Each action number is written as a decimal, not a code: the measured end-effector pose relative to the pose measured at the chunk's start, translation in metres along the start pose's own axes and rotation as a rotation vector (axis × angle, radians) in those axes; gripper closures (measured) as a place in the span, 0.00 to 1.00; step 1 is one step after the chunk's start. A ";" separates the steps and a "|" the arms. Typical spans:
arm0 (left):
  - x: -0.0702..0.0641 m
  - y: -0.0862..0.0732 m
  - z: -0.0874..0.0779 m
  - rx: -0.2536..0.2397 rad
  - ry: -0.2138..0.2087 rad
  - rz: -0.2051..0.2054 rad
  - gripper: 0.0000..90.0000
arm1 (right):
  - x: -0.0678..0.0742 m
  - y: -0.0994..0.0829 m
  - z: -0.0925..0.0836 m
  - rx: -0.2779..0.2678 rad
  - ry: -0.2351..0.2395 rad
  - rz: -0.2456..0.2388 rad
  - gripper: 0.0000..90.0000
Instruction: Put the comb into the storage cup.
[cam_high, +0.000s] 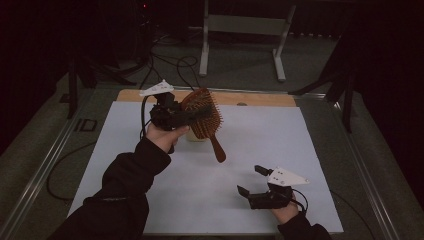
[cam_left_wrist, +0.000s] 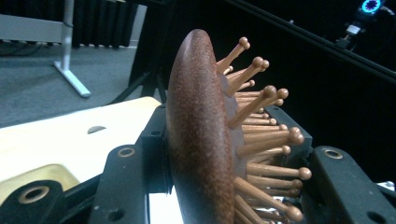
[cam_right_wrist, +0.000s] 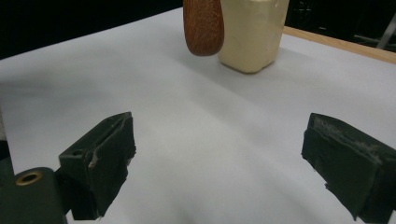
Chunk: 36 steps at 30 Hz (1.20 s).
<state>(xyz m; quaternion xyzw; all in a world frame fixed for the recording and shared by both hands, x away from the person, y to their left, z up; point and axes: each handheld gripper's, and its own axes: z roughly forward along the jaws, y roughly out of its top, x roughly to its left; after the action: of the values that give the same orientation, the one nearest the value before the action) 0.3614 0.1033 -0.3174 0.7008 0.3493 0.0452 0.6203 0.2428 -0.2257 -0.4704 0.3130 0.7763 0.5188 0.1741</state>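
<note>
A wooden hairbrush (cam_high: 204, 116) with peg bristles is held in the air above the far middle of the white sheet, its handle hanging down and to the right. My left gripper (cam_high: 186, 116) is shut on the brush's head; in the left gripper view the jaws press on the brown back and the bristle side of the hairbrush (cam_left_wrist: 205, 140). My right gripper (cam_high: 252, 180) stands open low over the near right of the sheet, nothing between its fingers (cam_right_wrist: 100, 158). The handle's tip (cam_right_wrist: 203, 25) hangs ahead of it.
A cream, blocky container (cam_right_wrist: 252, 32) stands on the white sheet (cam_high: 260, 135) just behind the brush, partly hidden in the high view (cam_high: 195, 136). A wooden board edge (cam_high: 260, 99) runs along the far side. A metal stand (cam_high: 240, 30) is on the floor beyond.
</note>
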 end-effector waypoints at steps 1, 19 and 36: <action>0.001 0.002 -0.001 -0.002 0.004 -0.003 0.58 | 0.000 0.000 0.000 -0.005 -0.003 0.005 0.11; 0.021 0.037 -0.003 -0.064 0.084 0.015 0.58 | -0.002 -0.003 -0.002 -0.038 -0.001 -0.005 0.10; 0.050 0.054 0.002 -0.114 0.188 0.008 0.58 | -0.002 -0.004 -0.001 -0.035 0.006 -0.010 0.10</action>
<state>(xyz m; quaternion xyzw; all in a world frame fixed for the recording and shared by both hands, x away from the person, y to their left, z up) 0.4230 0.1293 -0.2878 0.6584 0.4000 0.1327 0.6236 0.2425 -0.2291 -0.4735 0.3043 0.7691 0.5326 0.1797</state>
